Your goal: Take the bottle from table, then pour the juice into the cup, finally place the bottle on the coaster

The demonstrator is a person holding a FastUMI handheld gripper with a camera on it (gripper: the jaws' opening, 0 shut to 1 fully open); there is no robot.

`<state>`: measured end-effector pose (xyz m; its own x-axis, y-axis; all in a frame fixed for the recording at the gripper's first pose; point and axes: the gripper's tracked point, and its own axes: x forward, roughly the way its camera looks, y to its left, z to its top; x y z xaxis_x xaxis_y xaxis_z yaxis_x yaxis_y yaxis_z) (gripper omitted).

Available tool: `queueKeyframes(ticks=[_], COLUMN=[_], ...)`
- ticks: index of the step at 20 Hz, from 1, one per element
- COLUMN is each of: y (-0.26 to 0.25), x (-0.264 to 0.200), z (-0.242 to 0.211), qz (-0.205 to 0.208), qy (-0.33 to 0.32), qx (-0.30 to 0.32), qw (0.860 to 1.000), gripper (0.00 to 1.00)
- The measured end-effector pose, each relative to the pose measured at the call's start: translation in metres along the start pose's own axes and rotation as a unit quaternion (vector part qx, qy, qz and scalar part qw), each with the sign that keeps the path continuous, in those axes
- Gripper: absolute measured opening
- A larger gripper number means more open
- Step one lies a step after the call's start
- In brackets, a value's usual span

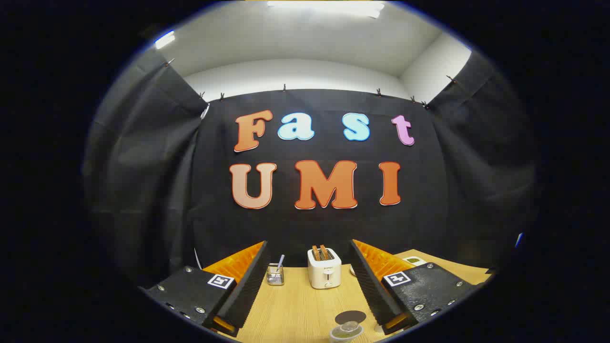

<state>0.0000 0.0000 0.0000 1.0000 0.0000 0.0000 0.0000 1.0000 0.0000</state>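
Observation:
My gripper [309, 267] is open, its two black ribbed fingers [248, 286] spread wide above the wooden table [295, 305] with nothing between them. Close below, near the right finger, a dark round coaster [350, 316] lies flat on the table. Just in front of the coaster sits a clear round top [346, 329], seen from above; I cannot tell whether it is the cup or the bottle.
A white toaster [324, 267] with two slices in it stands at the back of the table, beyond the fingers. A small wire holder [275, 275] with a utensil stands to its left. A white object [413, 260] lies behind the right finger.

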Motion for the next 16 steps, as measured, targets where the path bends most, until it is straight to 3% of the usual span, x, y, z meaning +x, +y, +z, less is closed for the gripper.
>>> queueKeyframes(ticks=[8,10,14,16], y=[0.023,0.024,0.041,0.032], x=[0.046,0.058,0.068,0.068], z=[-0.022,-0.032,-0.031,-0.03], qz=[0.021,0.028,0.081,0.074], qy=[-0.028,-0.022,0.006,0.025], qx=[0.009,0.02,0.057,0.051], qw=[0.999,0.999,0.995,0.996], gripper=[0.98,0.98,0.98,0.98])
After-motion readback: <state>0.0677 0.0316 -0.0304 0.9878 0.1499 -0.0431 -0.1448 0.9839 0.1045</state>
